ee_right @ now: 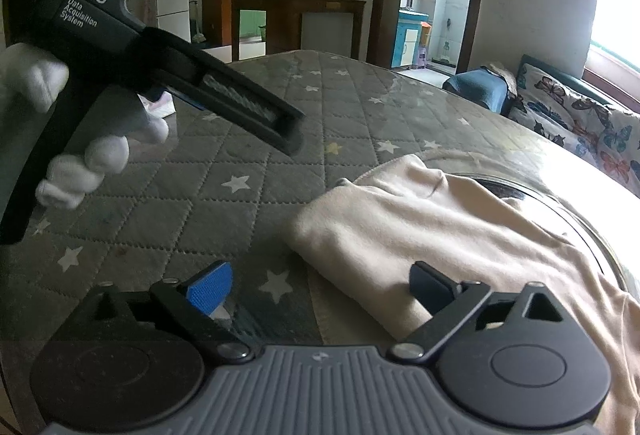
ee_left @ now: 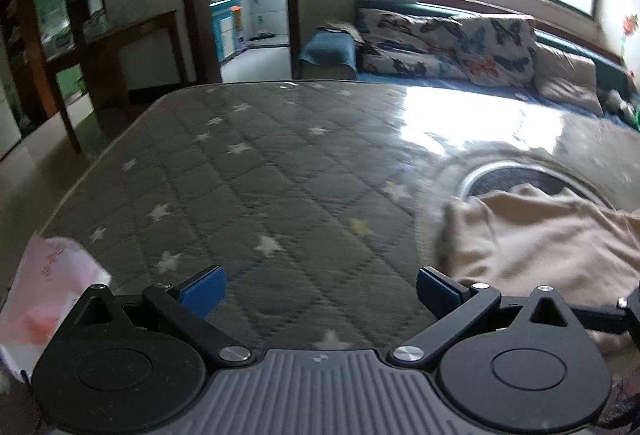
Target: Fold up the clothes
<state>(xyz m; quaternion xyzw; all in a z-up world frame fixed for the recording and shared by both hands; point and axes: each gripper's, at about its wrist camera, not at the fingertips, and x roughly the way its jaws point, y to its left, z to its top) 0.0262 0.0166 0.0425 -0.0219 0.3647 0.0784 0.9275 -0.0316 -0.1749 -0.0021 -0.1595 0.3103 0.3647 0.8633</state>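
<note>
On the far left of the quilted, star-printed table cover (ee_left: 224, 171) a pinkish plastic bag (ee_left: 52, 275) lies at the edge, well clear of anything I need. My left gripper (ee_left: 320, 289) hangs over bare quilt with its blue pads (ee_left: 204, 293) spread wide and nothing between them; seen from my right side, my white-gloved hand (ee_right: 92, 151) carries it up above the cover, away from the cloth. Moving right, the cream garment (ee_right: 440, 227) begins — a folded bundle whose near-left corner lies just beside my right gripper (ee_right: 320, 289), its long axis running from that corner away and to the right, over a dark round inset (ee_left: 520, 179) in the table that it partly hides. My right gripper also stands open, empty, one blue pad (ee_right: 212, 289) over bare quilt and the other finger over the cloth's edge, so the folded edge runs between them, though I cannot tell whether either touches it. I judge that edge to be the one relation that matters: the garment lies to the right of my left fingers and directly under my right ones, so the right hand is far nearer. Beyond, at the right, a sofa with butterfly cushions (ee_left: 452, 43) sits under the bright window.
</note>
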